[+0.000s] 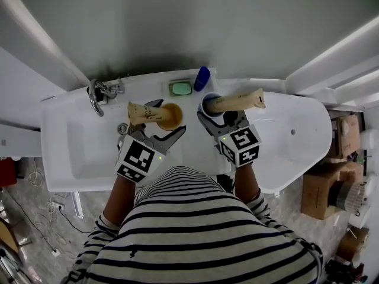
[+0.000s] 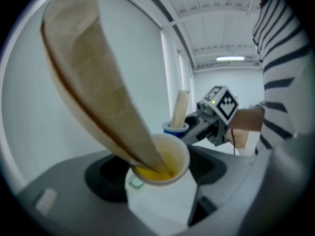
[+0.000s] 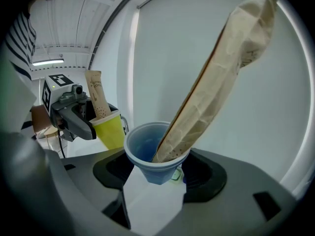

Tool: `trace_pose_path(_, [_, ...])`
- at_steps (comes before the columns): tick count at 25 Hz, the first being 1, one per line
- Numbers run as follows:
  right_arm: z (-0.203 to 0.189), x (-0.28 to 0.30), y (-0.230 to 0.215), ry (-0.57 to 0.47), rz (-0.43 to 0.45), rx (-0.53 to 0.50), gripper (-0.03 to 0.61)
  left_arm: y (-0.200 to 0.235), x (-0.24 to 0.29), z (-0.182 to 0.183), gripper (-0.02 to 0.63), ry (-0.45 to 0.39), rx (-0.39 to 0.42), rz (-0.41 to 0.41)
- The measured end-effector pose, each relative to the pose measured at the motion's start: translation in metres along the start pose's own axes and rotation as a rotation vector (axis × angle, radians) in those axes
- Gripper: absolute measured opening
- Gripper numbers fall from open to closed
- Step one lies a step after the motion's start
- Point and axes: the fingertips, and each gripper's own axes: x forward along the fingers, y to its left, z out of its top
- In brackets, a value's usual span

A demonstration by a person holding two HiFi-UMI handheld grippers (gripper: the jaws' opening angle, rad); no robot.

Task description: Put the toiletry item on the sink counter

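My left gripper (image 1: 166, 120) is shut on a yellow cup (image 1: 172, 115) that has a beige tube (image 1: 142, 112) leaning out of it to the left. My right gripper (image 1: 219, 116) is shut on a blue cup (image 1: 208, 103) with a second beige tube (image 1: 240, 101) pointing right. Both cups hang over the white sink counter (image 1: 62, 114), side by side. In the left gripper view the yellow cup (image 2: 165, 163) and its tube (image 2: 93, 82) fill the front. The right gripper view shows the blue cup (image 3: 147, 154) with its tube (image 3: 216, 77).
A chrome faucet (image 1: 96, 93) stands at the counter's back left, above the basin (image 1: 89, 152). A green soap dish (image 1: 181, 88) and a dark blue bottle (image 1: 202, 78) sit at the back by the wall. Cardboard boxes (image 1: 323, 191) stand on the floor at the right.
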Motion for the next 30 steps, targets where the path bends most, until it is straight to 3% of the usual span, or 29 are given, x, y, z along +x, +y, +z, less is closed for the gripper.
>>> trace_pose_path(14, [-0.034, 0.038, -0.026, 0.048, -0.041, 0.058, 0.296, 0.022, 0.023, -0.004, 0.366, 0.004, -0.006, -0.036])
trace_pose_path(30, [-0.119, 0.095, -0.057, 0.157, -0.099, 0.123, 0.296, 0.034, 0.038, -0.024, 0.367, 0.037, -0.042, -0.037])
